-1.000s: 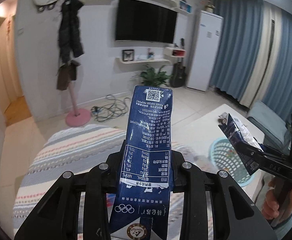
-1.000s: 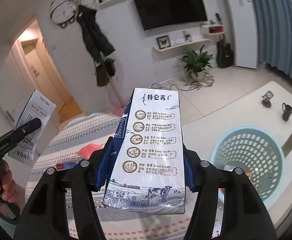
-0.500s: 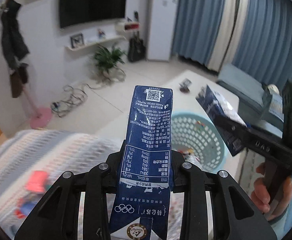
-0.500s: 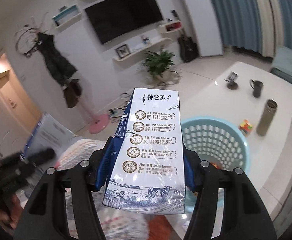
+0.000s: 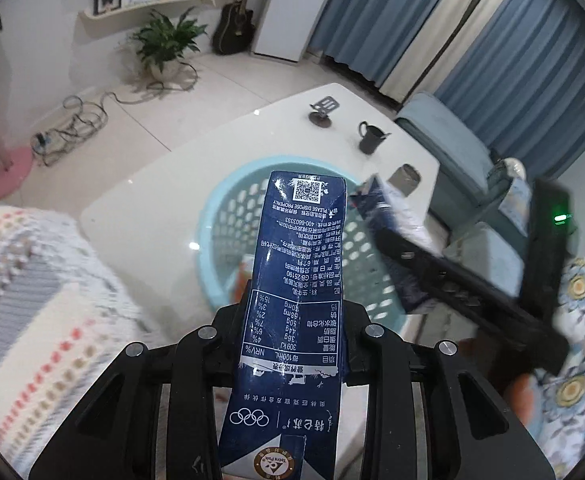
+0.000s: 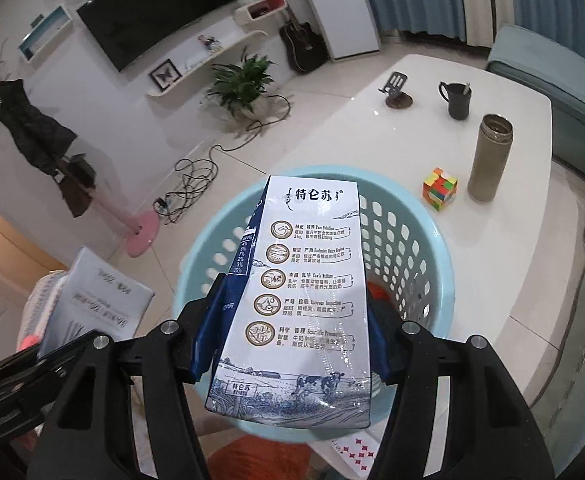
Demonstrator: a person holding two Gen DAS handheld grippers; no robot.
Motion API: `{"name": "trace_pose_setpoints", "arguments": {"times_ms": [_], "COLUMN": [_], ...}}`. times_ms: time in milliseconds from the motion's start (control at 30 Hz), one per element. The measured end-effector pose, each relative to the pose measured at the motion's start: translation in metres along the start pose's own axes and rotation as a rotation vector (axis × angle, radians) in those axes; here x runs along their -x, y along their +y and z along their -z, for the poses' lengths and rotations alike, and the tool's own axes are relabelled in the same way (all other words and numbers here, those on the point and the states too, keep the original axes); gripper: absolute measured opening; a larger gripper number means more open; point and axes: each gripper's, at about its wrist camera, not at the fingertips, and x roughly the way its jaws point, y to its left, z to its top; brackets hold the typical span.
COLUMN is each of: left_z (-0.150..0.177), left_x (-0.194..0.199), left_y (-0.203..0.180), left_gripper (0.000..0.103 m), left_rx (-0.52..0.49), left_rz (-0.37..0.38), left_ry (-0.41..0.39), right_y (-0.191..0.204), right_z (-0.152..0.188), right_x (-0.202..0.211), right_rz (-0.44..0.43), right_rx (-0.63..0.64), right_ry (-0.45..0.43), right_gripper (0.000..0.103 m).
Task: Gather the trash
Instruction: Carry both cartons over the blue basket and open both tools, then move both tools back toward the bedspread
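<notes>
My left gripper (image 5: 294, 320) is shut on a dark blue milk carton (image 5: 296, 280), held above the near rim of a light blue perforated basket (image 5: 228, 208) on the white table. My right gripper (image 6: 292, 340) is shut on a white-and-blue milk carton (image 6: 304, 288), held over the same basket (image 6: 420, 248). In the left wrist view the right gripper (image 5: 444, 268) shows with its carton (image 5: 392, 208) over the basket's right side. In the right wrist view the left gripper (image 6: 32, 376) and its carton (image 6: 100, 296) sit at lower left. Orange trash lies inside the basket.
On the white table (image 6: 504, 240) stand a black mug (image 6: 458, 100), a tall metal flask (image 6: 490, 158), a colour cube (image 6: 439, 189) and a phone stand (image 6: 397, 90). A playing card (image 6: 356, 454) lies at the table's near edge. A striped blanket (image 5: 32, 300) is at left, a blue sofa (image 5: 452, 140) behind.
Both grippers have swung right and tilted down with their cartons; the basket now lies directly under and ahead of both cartons. Both grips are unchanged.
</notes>
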Motion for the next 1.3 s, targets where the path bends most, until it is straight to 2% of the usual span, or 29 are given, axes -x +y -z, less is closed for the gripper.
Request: {"name": "trace_pose_setpoints", "arguments": {"times_ms": [100,133,200,300,467,633,800,967,1033,1133,1267,1300], "left_z": [-0.005,-0.006,-0.006,-0.006,-0.001,0.003,0.008,0.028,0.037,0.053,0.08,0.083], "left_x": [-0.008,-0.01,-0.01,-0.012,-0.006,0.012,0.05,0.108,0.129,0.167,0.217,0.226], "left_y": [-0.005,-0.005,-0.007,-0.011,-0.01,-0.005,0.0,0.017,0.028,0.053,0.092,0.102], "left_gripper": [0.032,0.034,0.046,0.051,0.052,0.052,0.052,0.052,0.052,0.06,0.061,0.064], "left_rx": [0.005,0.006,0.013,0.018,0.001,0.002,0.007,0.006,0.025,0.07,0.123,0.135], "left_rz": [0.004,0.005,0.016,0.025,0.008,0.003,-0.002,-0.031,-0.041,-0.075,-0.144,-0.156], "left_ry": [-0.006,-0.009,-0.018,-0.024,-0.034,-0.058,-0.115,-0.212,-0.244,-0.305,-0.38,-0.39], "right_y": [-0.006,-0.007,-0.012,-0.017,-0.02,-0.003,0.032,0.087,0.113,0.147,0.19,0.203], "right_z": [0.0,0.0,0.0,0.001,0.004,0.006,0.007,0.011,0.016,0.026,0.042,0.049], "right_x": [-0.02,-0.024,-0.031,-0.034,-0.033,-0.021,0.01,0.053,0.071,0.09,0.099,0.098], "right_rz": [0.005,0.005,0.005,0.015,0.014,0.004,-0.026,-0.049,-0.067,-0.113,-0.168,-0.182], "right_rx": [-0.03,-0.035,-0.045,-0.057,-0.068,-0.035,0.041,0.184,0.247,0.32,0.395,0.415], "right_ry": [0.03,0.036,0.05,0.052,0.058,0.047,-0.002,-0.088,-0.121,-0.143,-0.131,-0.117], "right_gripper": [0.057,0.057,0.06,0.065,0.065,0.065,0.065,0.065,0.065,0.065,0.065,0.065]}}
